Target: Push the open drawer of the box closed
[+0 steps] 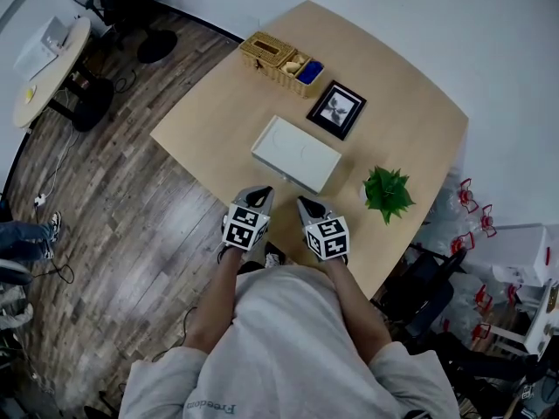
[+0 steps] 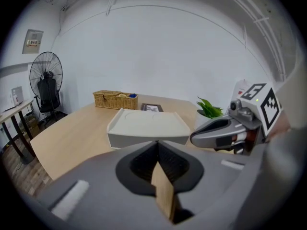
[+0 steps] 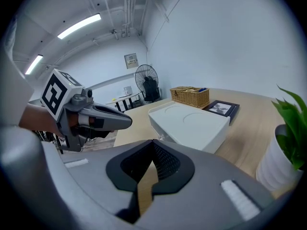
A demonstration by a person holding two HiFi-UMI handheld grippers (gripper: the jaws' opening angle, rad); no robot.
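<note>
A flat white box (image 1: pixel 295 153) lies in the middle of the light wooden table (image 1: pixel 210 129). Its long near side faces me; I cannot make out how far a drawer stands out. Both grippers hover side by side at the table's near edge, a little short of the box. My left gripper (image 1: pixel 262 193) has its jaws closed together with nothing between them, and so does my right gripper (image 1: pixel 304 202). In the left gripper view the box (image 2: pixel 146 126) lies straight ahead of the jaws (image 2: pixel 157 145). In the right gripper view the box (image 3: pixel 189 126) lies ahead and slightly right of the jaws (image 3: pixel 153 145).
A wicker basket (image 1: pixel 279 59) and a black picture frame (image 1: pixel 337 109) stand behind the box. A small potted plant (image 1: pixel 387 192) stands to the right of the box, close to my right gripper. A fan (image 2: pixel 45 75) and a side table stand off to the left.
</note>
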